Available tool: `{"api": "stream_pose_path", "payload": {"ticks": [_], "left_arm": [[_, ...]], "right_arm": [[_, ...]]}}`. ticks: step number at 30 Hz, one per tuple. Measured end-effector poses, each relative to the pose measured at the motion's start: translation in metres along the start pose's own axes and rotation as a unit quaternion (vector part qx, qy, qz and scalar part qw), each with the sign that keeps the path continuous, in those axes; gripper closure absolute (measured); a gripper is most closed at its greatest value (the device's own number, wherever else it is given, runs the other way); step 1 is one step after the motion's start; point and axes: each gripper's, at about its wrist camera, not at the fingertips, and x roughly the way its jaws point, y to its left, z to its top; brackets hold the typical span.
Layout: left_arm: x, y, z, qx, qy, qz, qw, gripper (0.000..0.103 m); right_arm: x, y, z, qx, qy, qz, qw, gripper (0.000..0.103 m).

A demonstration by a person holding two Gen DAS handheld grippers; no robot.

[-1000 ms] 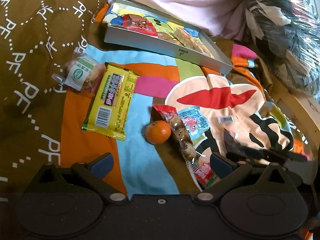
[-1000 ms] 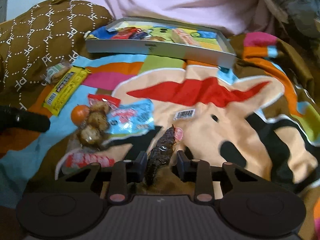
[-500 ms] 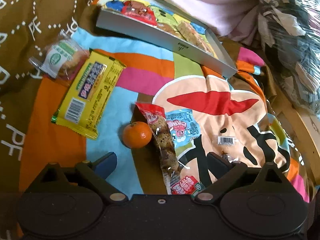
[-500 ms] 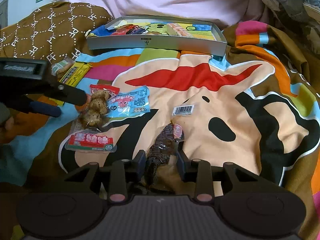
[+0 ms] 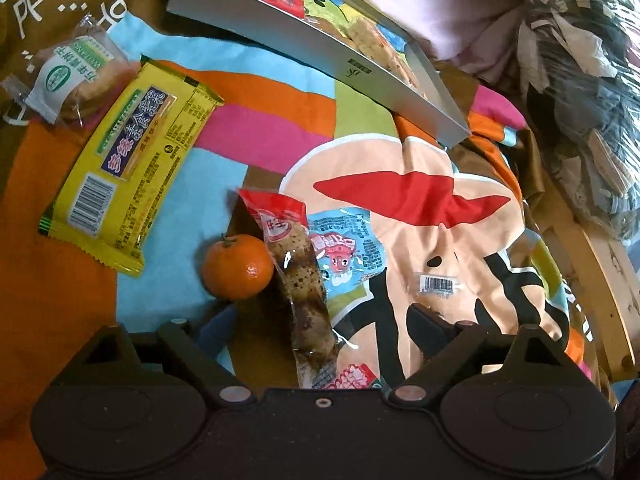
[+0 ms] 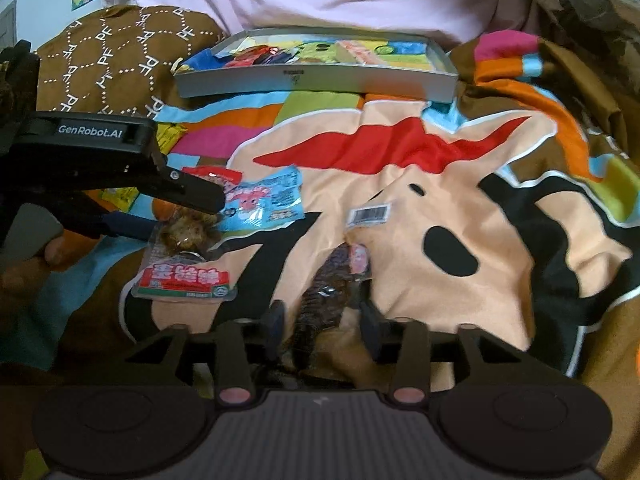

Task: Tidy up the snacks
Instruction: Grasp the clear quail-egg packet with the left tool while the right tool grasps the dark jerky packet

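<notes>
Right wrist view first: a second ago our right gripper (image 6: 322,322) was clamped on the dark snack (image 6: 326,300); now its jaws are opening, the pads stand clear of the pack on both sides, and the pack lies loose on the blanket (image 6: 500,240) between them. It is a long, dark brown, knobbly strip in clear wrap with a pink label at its 12 o'clock end. Our left gripper (image 6: 168,212) has come into this view from 9 o'clock, over the skewer pack (image 6: 186,256).

Left wrist view: our left gripper (image 5: 320,330) has moved in on the skewer pack (image 5: 300,280), which a second ago lay further off at 12 o'clock. Its jaws are closing, still wide, with the pack's lower end between them and no pad touching it. The pack is clear film over brown speckled balls, red at both ends. The orange (image 5: 237,266) touches it at 9 o'clock; the blue sachet (image 5: 348,252) lies under its 3 o'clock edge. The yellow bar (image 5: 128,184) and the cake (image 5: 76,76) sit towards 10 o'clock. The tray (image 5: 320,52), at 12 o'clock, holds several packets.
</notes>
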Motion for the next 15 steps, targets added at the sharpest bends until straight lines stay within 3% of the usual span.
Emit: {"api": "stream_pose_path", "payload": {"ticks": [2, 7, 15], "left_arm": [[-0.001, -0.001, 0.0, 0.008, 0.001, 0.004, 1.0, 0.021], [0.002, -0.003, 0.0, 0.02, 0.02, -0.011, 0.9995, 0.051], [0.006, 0.003, 0.0, -0.009, 0.021, -0.018, 0.9996, 0.053]], "right_arm": [[0.003, 0.004, 0.002, -0.004, 0.003, -0.005, 1.0, 0.049], [0.011, 0.008, 0.008, -0.01, 0.008, -0.013, 1.0, 0.048], [0.016, 0.016, 0.01, -0.001, 0.008, -0.032, 0.999, 0.048]]}}
